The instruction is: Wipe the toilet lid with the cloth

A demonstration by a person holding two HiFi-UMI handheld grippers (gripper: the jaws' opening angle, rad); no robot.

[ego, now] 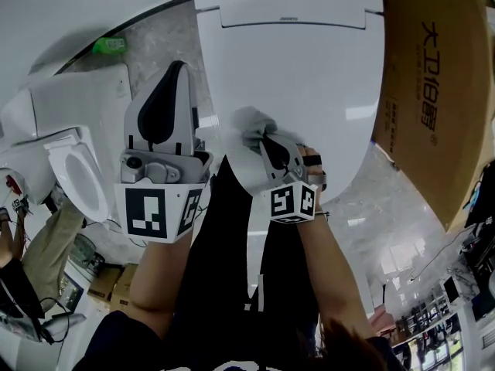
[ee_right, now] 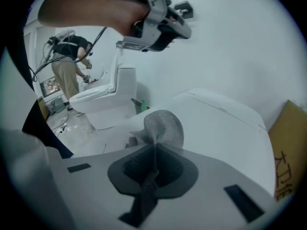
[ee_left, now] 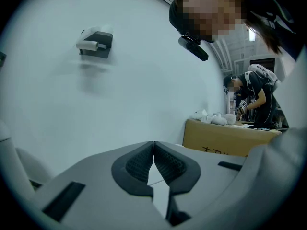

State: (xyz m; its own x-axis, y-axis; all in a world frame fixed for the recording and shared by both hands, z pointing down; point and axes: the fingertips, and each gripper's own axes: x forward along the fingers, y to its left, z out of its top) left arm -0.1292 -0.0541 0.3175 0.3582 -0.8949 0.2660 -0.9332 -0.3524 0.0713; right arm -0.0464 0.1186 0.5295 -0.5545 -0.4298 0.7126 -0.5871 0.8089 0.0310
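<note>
Right gripper (ee_right: 154, 150), jaws clamped on a fold of the grey mesh cloth (ee_right: 162, 124), holds it over the front part of the white glossy closed toilet lid (ee_right: 218, 121). The cloth bunches into a puff just beyond the fingertips, with a tail trailing back between the pads. Whether the puff touches the lid cannot be told.

The hold looks narrow. Drag across the lid could pull the fold free of the jaws, and a low pass could put the hard jaw tips, rather than the cloth, on the lid. Bunched as it is, the cloth would likely wipe only a thin strip.

Left gripper (ee_left: 153, 146), jaws together on nothing, is raised off the lid's left side, pointing away from it at a wall.
</note>
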